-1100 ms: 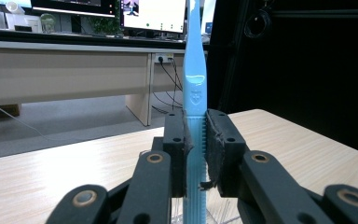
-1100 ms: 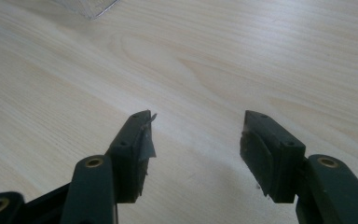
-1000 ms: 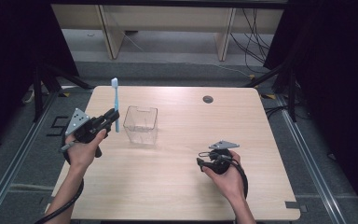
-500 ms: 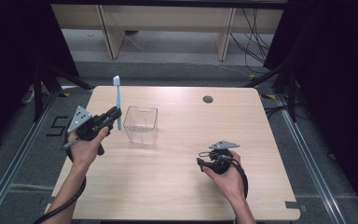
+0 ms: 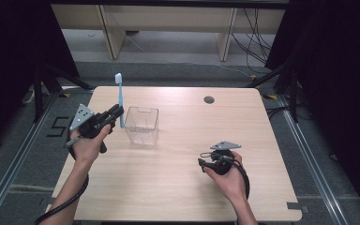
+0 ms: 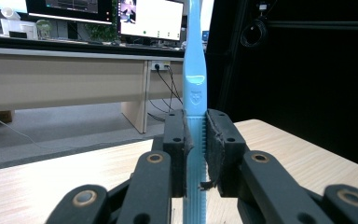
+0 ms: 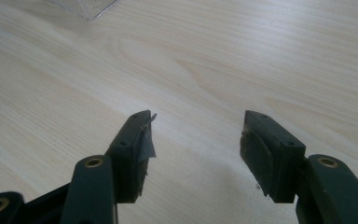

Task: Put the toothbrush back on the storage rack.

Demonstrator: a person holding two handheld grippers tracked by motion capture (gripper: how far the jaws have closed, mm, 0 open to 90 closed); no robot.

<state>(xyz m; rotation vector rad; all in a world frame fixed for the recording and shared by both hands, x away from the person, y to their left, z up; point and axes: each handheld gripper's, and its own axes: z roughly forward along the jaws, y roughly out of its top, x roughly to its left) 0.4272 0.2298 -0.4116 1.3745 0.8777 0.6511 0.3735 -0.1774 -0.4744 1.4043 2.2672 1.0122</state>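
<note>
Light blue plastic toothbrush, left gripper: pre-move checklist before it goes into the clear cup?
1. Grip: left gripper is shut on the light blue plastic toothbrush, pads pressing the ribbed handle. Ok.
2. Orientation: toothbrush stands upright, bristle head on top. Ok.
3. Target: clear square plastic cup stands upright on the pale wooden table, mouth open, nothing seen inside. Ok.
4. Alignment: toothbrush is beside the cup's left wall, not over its mouth. Not ok.
5. Right gripper: jaws open with nothing between them, resting low over the table, apart from the cup. Ok.
6. Lower tip clears the rim: cannot tell.
</note>
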